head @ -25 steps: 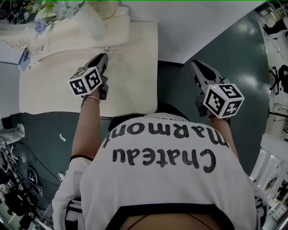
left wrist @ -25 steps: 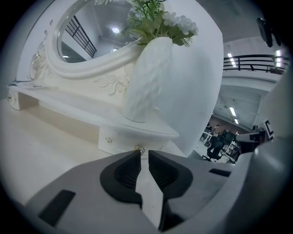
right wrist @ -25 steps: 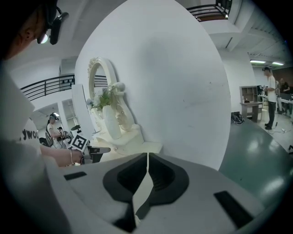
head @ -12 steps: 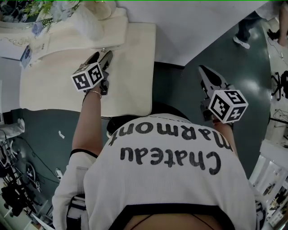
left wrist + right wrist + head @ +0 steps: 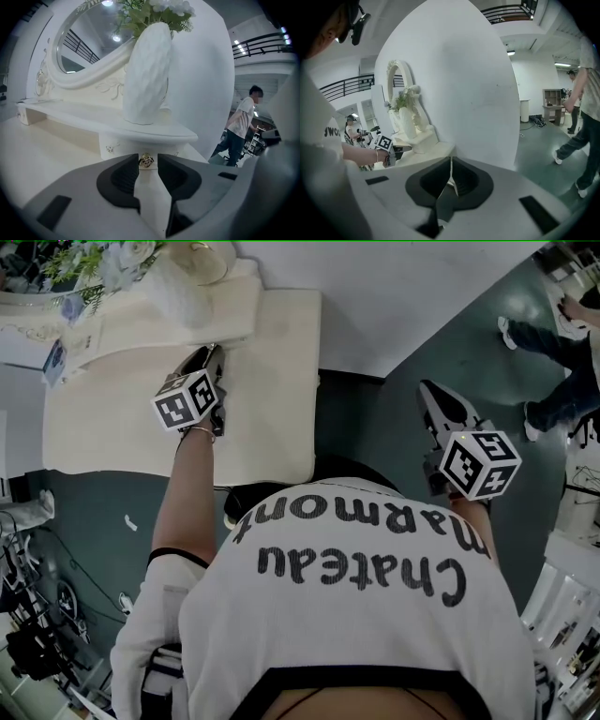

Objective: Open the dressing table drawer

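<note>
The cream dressing table carries a small drawer under its shelf, with a little gold knob. My left gripper points at the drawer front, and the knob sits between its jaw tips. The jaws have just been closing; a sliver of gap still shows on the knob's right side. In the head view the left gripper reaches over the tabletop to the drawer. My right gripper hangs over the floor, right of the table, and its jaws are shut on nothing.
A white ribbed vase with flowers stands on the shelf right above the drawer, in front of an oval mirror. A curved white wall panel rises behind the table. A person walks on the green floor at the far right.
The left gripper has edged forward to the drawer front. The right gripper has drifted to the right over the floor. A person has walked into the head view's upper right.
</note>
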### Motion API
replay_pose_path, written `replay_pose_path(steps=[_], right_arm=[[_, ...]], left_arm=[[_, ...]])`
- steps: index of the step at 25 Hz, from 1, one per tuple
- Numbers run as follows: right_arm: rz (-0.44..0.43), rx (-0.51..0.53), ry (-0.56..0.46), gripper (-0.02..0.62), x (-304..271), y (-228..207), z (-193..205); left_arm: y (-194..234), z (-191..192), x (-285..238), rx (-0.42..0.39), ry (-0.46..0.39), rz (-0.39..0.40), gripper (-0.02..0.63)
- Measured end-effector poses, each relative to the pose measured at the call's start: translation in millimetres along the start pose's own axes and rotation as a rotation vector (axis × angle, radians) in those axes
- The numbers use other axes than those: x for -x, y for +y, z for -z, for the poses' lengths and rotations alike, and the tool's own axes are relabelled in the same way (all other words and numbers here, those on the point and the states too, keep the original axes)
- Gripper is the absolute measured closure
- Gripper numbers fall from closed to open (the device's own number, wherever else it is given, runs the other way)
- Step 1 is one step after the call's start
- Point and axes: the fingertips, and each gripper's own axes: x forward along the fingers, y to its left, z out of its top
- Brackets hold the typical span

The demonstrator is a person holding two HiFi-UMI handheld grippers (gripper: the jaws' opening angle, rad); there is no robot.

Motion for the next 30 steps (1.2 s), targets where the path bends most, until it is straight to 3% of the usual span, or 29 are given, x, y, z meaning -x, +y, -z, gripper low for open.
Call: replay_pose_path(steps=[30], right_arm=[[0.003, -0.005, 0.023, 0.568, -6.1, -8.0, 10.6]], left_arm=[[8.4, 3.0, -10.5, 0.004, 0.046, -0.053, 0.512]])
